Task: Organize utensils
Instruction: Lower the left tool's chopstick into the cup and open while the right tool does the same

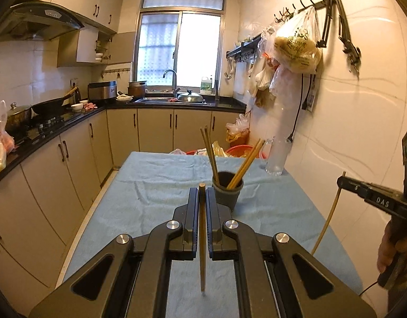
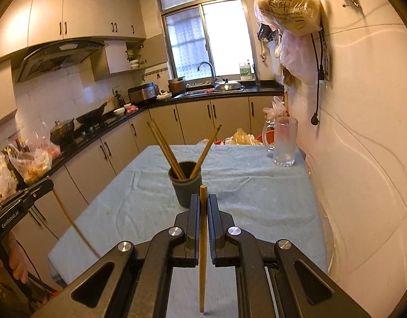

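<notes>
A dark grey cup (image 1: 227, 193) stands on the light blue cloth of the table (image 1: 155, 185) with several wooden chopsticks (image 1: 210, 153) leaning in it. My left gripper (image 1: 202, 193) is shut on one wooden chopstick (image 1: 202, 238), held upright just left of and nearer than the cup. My right gripper (image 2: 203, 200) is shut on another chopstick (image 2: 202, 251), held upright just in front of the cup (image 2: 186, 188). The right gripper also shows at the right edge of the left wrist view (image 1: 341, 181); the left gripper shows at the left edge of the right wrist view (image 2: 48, 182).
A frosted glass mug (image 2: 284, 143) stands at the table's far right by the tiled wall. Plastic bags (image 1: 296, 50) hang from a hook rail on that wall. Red basins (image 1: 240, 149) sit behind the table. Counter and cabinets (image 1: 71, 143) run along the left.
</notes>
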A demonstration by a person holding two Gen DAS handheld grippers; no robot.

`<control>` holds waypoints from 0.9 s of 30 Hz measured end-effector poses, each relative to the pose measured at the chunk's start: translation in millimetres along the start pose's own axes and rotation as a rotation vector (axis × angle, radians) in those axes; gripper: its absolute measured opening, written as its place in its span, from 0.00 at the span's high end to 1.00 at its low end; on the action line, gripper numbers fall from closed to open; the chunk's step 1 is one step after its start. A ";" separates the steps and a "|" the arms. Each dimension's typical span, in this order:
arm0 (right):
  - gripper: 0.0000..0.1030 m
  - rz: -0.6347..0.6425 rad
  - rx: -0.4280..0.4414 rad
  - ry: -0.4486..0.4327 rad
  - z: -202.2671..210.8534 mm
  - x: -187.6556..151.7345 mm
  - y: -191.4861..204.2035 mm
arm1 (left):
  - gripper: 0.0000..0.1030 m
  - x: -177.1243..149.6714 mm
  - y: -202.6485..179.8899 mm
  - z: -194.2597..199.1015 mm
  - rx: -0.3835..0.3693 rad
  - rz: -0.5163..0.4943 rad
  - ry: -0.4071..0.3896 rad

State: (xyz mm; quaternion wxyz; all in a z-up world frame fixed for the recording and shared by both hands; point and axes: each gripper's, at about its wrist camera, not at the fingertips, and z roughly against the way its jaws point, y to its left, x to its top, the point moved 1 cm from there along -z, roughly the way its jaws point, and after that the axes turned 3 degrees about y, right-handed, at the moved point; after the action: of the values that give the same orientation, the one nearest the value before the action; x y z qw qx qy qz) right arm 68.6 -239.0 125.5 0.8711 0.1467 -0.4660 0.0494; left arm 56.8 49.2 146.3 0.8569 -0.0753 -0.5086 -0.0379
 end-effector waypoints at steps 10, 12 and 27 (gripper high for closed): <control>0.94 -0.066 0.059 -0.135 -25.4 73.7 4.7 | 0.95 74.4 -2.3 -44.0 -0.040 0.051 -0.039; 0.94 -0.084 0.065 -0.172 -31.7 91.0 5.0 | 0.95 92.6 -6.5 -53.1 -0.053 0.057 -0.057; 0.94 -0.170 -0.009 -0.254 -136.2 151.5 -4.3 | 0.95 150.0 -41.5 -171.4 -0.061 0.052 -0.047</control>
State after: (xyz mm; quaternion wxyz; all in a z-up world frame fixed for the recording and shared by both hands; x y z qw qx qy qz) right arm 263.1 -209.7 178.6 0.8069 0.1867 -0.5586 -0.0453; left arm 271.2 -18.7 200.9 0.8427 -0.1155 -0.5250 -0.0296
